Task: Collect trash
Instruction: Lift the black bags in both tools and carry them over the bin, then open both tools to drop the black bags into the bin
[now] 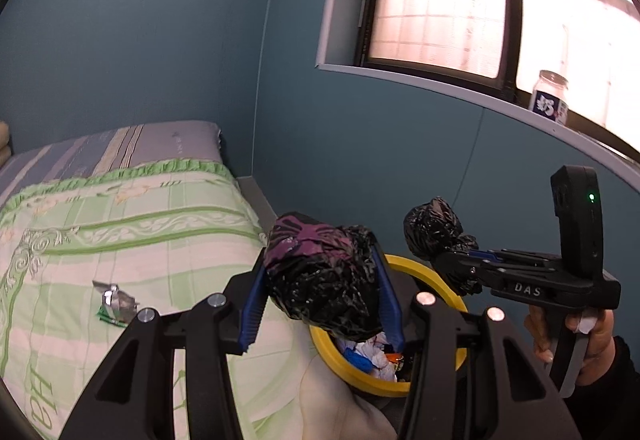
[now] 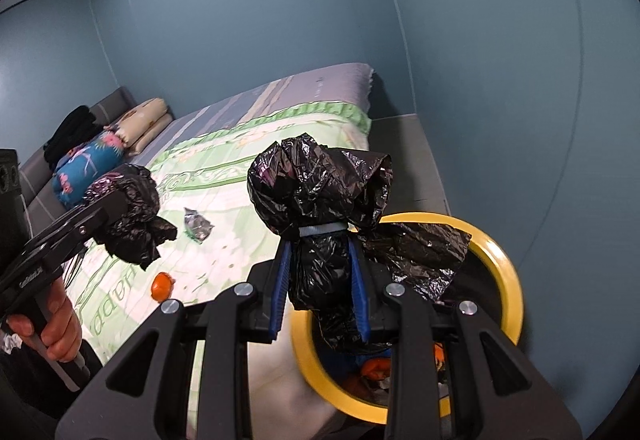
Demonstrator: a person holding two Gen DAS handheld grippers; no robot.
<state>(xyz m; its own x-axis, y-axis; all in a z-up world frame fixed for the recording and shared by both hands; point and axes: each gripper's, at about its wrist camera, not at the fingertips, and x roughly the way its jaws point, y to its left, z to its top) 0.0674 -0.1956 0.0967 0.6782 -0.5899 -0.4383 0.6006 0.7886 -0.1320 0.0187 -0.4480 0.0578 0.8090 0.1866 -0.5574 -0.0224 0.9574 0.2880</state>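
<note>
Counting: two grippers, one yellow bin (image 1: 404,266), one black bag, one silver wrapper (image 1: 114,304) and one orange scrap (image 2: 162,285) on the bed (image 1: 120,224). Left gripper (image 1: 322,280) pinches a bunched bag wad (image 1: 320,280); right gripper (image 2: 322,280) clamps another bag bunch (image 2: 316,184), both tilted down over the bin. Bin sits at 3 o'clock of the bed, against the teal wall (image 1: 160,20). One jar (image 1: 550,96) on the sill.
</note>
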